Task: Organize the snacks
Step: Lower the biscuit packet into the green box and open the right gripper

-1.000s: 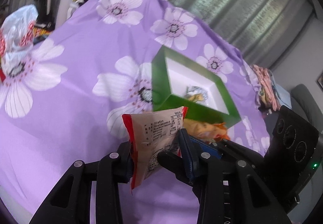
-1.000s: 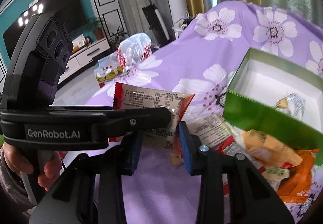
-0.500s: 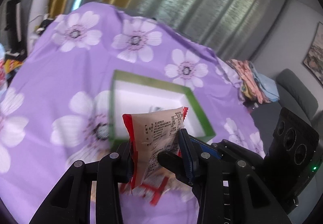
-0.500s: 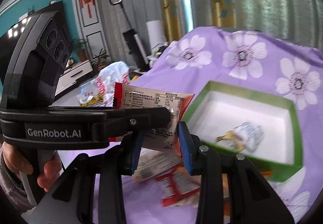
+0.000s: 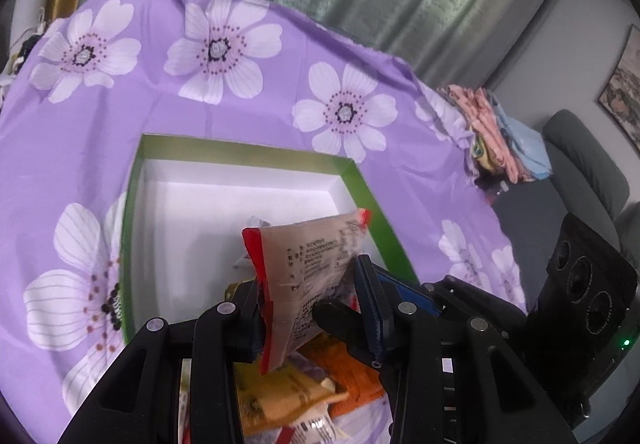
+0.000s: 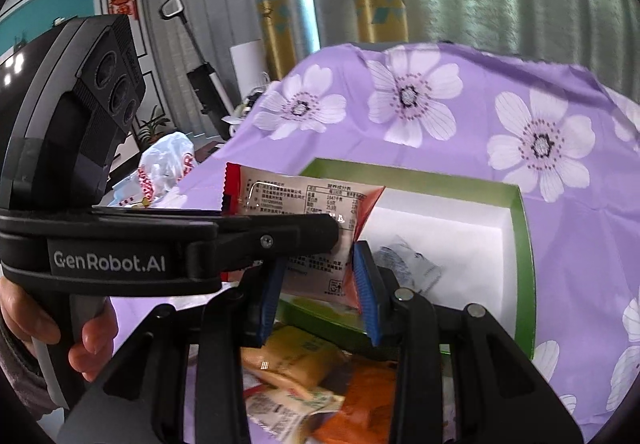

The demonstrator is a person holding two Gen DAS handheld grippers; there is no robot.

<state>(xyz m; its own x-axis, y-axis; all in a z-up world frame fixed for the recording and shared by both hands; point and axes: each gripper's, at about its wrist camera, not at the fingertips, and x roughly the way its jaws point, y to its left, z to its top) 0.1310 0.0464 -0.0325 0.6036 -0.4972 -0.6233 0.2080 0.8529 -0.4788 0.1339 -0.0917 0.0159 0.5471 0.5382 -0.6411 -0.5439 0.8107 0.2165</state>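
Where the purple floral tablecloth [image 5: 168, 116] spreads over the table, a green box [image 5: 256, 154] with a white inside sits open-topped, and both grippers meet above its near edge on one snack packet [image 5: 316, 260]. The packet is pale with red ends and small black print on its back, standing roughly upright over the box's near wall. The left gripper [image 5: 306, 308] has its jaws pressed in on the packet's lower part, one pad each side. The right gripper [image 6: 320, 280], seen in its own view with blue ribbed pads, is likewise closed on the same packet [image 6: 312, 228] (its right pad lies flat on the wrapper; the left pad is partly hidden behind the other gripper's black finger, so contact there is less clear). Inside the box lies one clear-wrapped snack [image 6: 408, 264] on the white floor, near the front. Just below the box's near wall, on the cloth, sits a loose heap of snack packets: a yellow packet [image 5: 280, 396] and an orange packet [image 5: 356, 380] are plain, others only partly seen. A person's hand [image 6: 60, 332] grips the left gripper's handle at the lower left of the right view. A white plastic bag with red print [image 6: 168, 168] rests at the cloth's far left edge.
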